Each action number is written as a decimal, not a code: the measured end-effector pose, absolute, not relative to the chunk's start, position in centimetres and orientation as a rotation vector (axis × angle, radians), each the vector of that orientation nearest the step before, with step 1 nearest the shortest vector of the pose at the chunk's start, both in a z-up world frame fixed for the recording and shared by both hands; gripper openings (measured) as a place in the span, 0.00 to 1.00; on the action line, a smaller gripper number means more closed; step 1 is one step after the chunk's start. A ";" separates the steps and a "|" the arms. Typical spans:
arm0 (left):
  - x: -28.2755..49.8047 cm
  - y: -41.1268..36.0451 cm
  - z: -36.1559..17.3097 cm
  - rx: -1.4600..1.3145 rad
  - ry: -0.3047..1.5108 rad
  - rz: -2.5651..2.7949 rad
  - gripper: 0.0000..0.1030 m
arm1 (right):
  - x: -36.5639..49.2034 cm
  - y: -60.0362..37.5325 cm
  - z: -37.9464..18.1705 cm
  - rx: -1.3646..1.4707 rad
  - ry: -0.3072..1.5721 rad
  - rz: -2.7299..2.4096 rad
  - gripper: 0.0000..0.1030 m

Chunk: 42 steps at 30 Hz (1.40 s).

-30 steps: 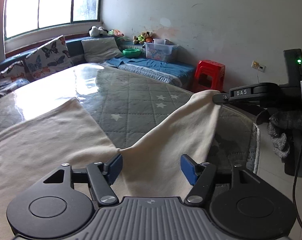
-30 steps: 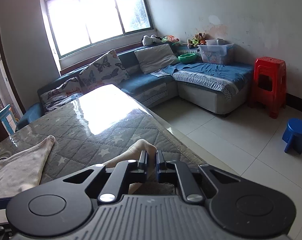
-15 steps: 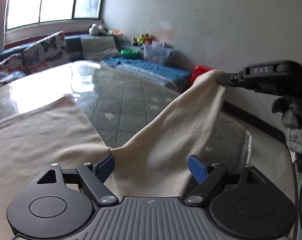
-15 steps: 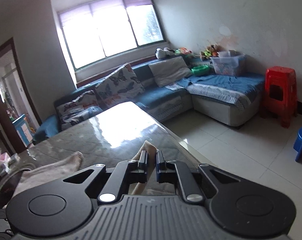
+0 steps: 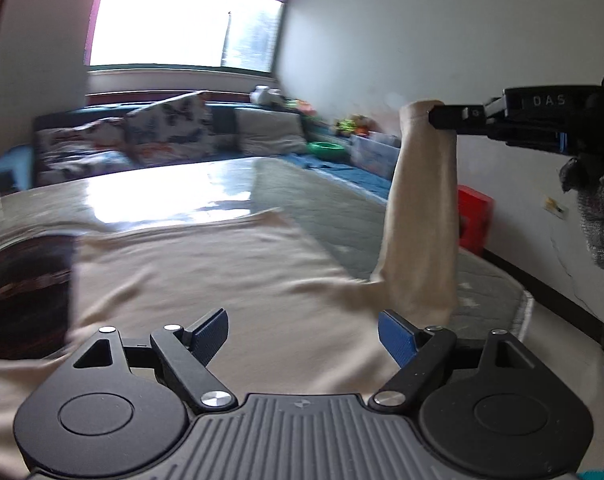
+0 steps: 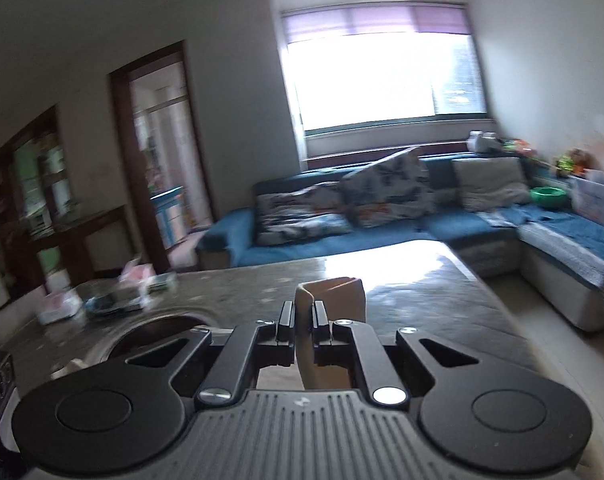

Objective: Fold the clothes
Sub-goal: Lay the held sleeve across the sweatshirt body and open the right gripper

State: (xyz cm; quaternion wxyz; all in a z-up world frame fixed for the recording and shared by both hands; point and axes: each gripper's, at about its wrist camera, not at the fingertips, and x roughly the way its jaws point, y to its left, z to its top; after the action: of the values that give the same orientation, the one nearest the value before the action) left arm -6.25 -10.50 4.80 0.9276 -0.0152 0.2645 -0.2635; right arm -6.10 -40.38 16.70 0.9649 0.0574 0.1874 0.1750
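Over the last second the right tool [image 5: 435,118], clamped on the sleeve end [image 5: 419,216] of the cream knit garment [image 5: 206,280], has raised it high above the quilted grey surface [image 5: 325,204]. The left tool [image 5: 302,334] stays spread, gripping nothing, over the flat-lying body. Judgement: sleeve fold-over under way.

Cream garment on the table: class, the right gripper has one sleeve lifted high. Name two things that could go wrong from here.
1. The right gripper pinches only the sleeve end; the cloth could slip out mid-fold.
2. The left gripper is open and pins nothing, so the cream garment may drag across the table and bunch instead of folding cleanly.
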 end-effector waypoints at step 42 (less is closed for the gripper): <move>-4.1 -9.8 2.5 0.002 0.582 -0.400 0.55 | -3.1 -35.5 5.6 -0.122 0.693 0.473 0.15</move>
State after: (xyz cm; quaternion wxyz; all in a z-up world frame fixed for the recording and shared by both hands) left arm -4.12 -9.83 2.49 0.9382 0.0012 0.2852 -0.1961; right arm -3.10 -35.50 5.59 0.9115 -0.0593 0.3362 0.2293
